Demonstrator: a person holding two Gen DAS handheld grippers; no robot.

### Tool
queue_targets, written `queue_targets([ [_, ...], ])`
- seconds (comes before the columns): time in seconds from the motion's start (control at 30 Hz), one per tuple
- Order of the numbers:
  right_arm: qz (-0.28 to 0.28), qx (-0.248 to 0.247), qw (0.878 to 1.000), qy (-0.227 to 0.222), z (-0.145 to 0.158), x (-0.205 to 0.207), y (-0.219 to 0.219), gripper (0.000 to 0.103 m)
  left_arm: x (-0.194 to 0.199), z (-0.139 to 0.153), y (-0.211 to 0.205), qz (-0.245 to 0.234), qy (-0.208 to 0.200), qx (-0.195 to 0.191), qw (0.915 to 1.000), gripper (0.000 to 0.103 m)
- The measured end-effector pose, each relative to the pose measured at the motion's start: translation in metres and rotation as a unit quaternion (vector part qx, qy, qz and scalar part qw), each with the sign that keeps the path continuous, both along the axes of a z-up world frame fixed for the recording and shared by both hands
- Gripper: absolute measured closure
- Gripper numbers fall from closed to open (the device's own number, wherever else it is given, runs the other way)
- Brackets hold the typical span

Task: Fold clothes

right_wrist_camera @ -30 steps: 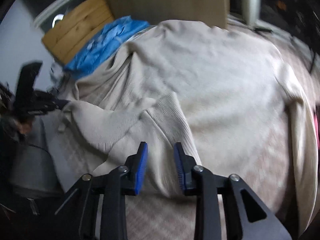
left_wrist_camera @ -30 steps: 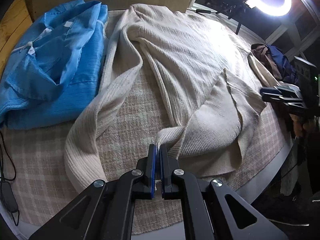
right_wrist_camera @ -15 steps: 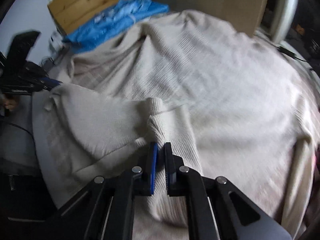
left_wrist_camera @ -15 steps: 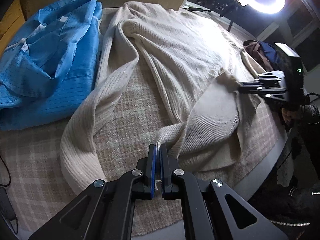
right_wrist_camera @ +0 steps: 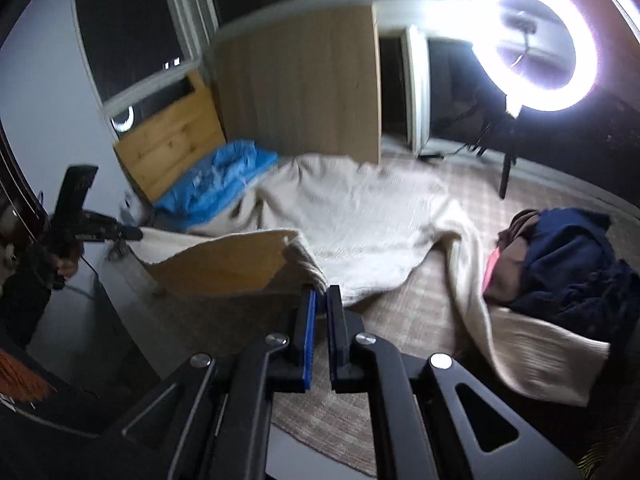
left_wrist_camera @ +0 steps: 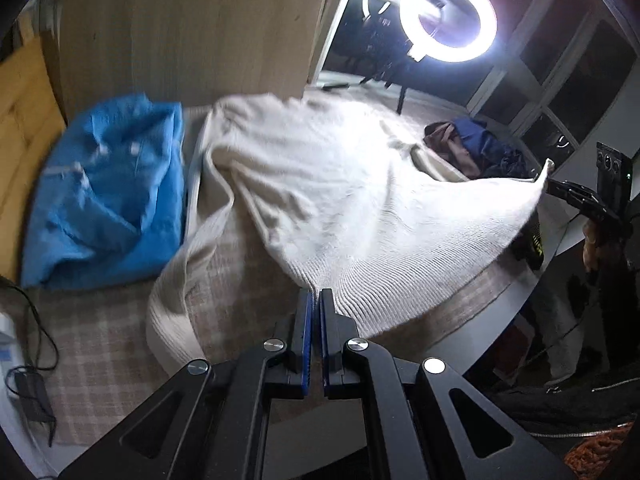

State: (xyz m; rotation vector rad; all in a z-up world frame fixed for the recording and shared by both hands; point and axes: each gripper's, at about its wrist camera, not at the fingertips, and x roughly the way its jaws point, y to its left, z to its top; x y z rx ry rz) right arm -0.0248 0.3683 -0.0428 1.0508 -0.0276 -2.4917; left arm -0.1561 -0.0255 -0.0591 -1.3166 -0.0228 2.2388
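Both hand-held grippers are clenched on the cream sweater's [left_wrist_camera: 320, 184] hem: left hand-held gripper [left_wrist_camera: 316, 300] pinches one corner, right hand-held gripper [right_wrist_camera: 321, 298] the other, w/ the hem lifted and stretched taut btwn them. Upper body and sleeves lie on the bench [left_wrist_camera: 100, 340]. Judging by this, a fold is mid-way; no finished folds visible on it. Blue garment [left_wrist_camera: 108, 196] sits rumpled beside it, dark clothes pile [right_wrist_camera: 560, 264] unfolded.
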Motion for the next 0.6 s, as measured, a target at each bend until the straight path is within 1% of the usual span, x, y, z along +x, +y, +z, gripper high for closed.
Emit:
queue_targets([
  [0.03, -0.002, -0.002, 1.0, 0.01, 0.009, 0.003, 0.005, 0.098, -0.005, 0.015, 0.005, 0.001, 0.014, -0.007, 0.9999, 0.1],
  [0.1, 0.004, 0.026, 0.999, 0.036, 0.035, -0.005, 0.004, 0.099, -0.017, 0.046, 0.015, 0.004, 0.044, -0.025, 0.9987, 0.1],
  [0.17, 0.0, 0.055, 0.996, 0.067, 0.073, -0.027, 0.004, 0.099, -0.03, 0.078, 0.024, 0.006, 0.074, -0.042, 0.9963, 0.1],
  [0.23, -0.008, 0.062, 0.994, 0.094, 0.113, -0.04, 0.004, 0.099, -0.042, 0.109, 0.034, 0.008, 0.104, -0.06, 0.9927, 0.1],
  [0.27, -0.004, 0.062, 0.994, 0.094, 0.112, -0.031, 0.006, 0.099, -0.037, 0.122, 0.038, 0.008, 0.119, -0.065, 0.9907, 0.1],
  [0.3, 0.0, 0.062, 0.994, 0.095, 0.112, -0.022, 0.008, 0.099, -0.023, 0.13, 0.043, -0.001, 0.132, -0.069, 0.9889, 0.1],
  [0.33, 0.005, 0.062, 0.993, 0.095, 0.112, -0.013, 0.009, 0.099, -0.012, 0.128, 0.045, -0.008, 0.134, -0.073, 0.9882, 0.1],
  [0.4, 0.013, 0.062, 0.994, 0.093, 0.108, 0.005, 0.013, 0.099, 0.013, 0.101, 0.049, -0.018, 0.113, -0.082, 0.9901, 0.1],
  [0.47, 0.008, 0.05, 0.998, 0.024, 0.045, 0.028, 0.024, 0.099, 0.035, 0.05, 0.053, -0.029, 0.056, -0.081, 0.9947, 0.1],
  [0.5, 0.005, 0.045, 0.999, -0.011, 0.014, 0.036, 0.03, 0.099, 0.044, 0.02, 0.054, -0.033, 0.022, -0.084, 0.9957, 0.1],
  [0.57, -0.01, 0.035, 0.996, -0.082, -0.054, 0.055, 0.04, 0.099, 0.06, -0.043, 0.055, -0.041, -0.048, -0.091, 0.9939, 0.1],
  [0.6, -0.016, 0.024, 0.994, -0.105, -0.076, 0.06, 0.043, 0.099, 0.065, -0.069, 0.054, -0.036, -0.077, -0.093, 0.992, 0.1],
])
